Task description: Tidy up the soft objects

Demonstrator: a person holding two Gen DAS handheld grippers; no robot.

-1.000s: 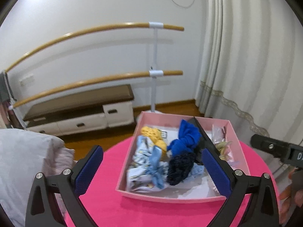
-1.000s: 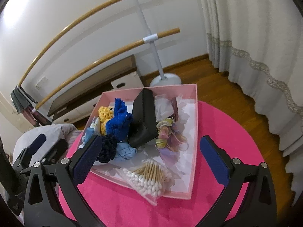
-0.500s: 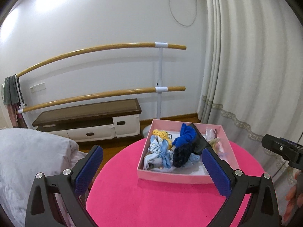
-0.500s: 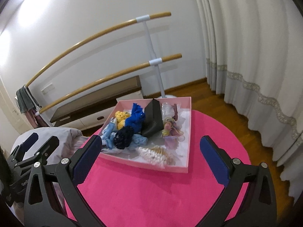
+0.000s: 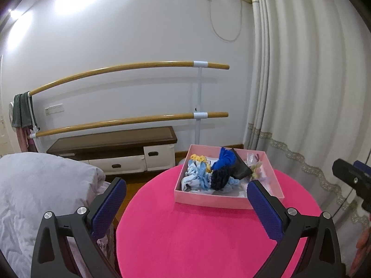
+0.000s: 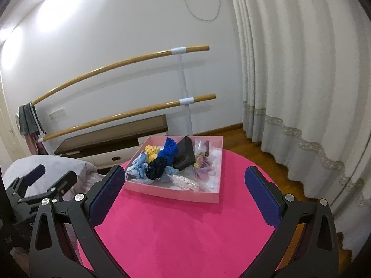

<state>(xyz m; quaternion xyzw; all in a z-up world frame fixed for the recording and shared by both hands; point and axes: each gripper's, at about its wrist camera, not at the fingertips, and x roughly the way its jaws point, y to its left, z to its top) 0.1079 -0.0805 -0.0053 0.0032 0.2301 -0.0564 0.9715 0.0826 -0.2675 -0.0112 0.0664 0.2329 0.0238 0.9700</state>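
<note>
A pink box [image 6: 190, 194] of soft items, among them a royal-blue scrunchie [image 6: 170, 150], a navy scrunchie [image 6: 156, 168] and a black pouch [image 6: 185, 155], sits toward the far edge of our round pink counter [image 6: 185, 231]. What may be cotton swabs lie along its near wall. We hold the left tool [image 5: 185, 199] and right tool [image 6: 185, 185] released and empty, well back from the box, which looked much closer a second ago. Sorting looks finished or paused; any next move calls for reaching in again.
</note>
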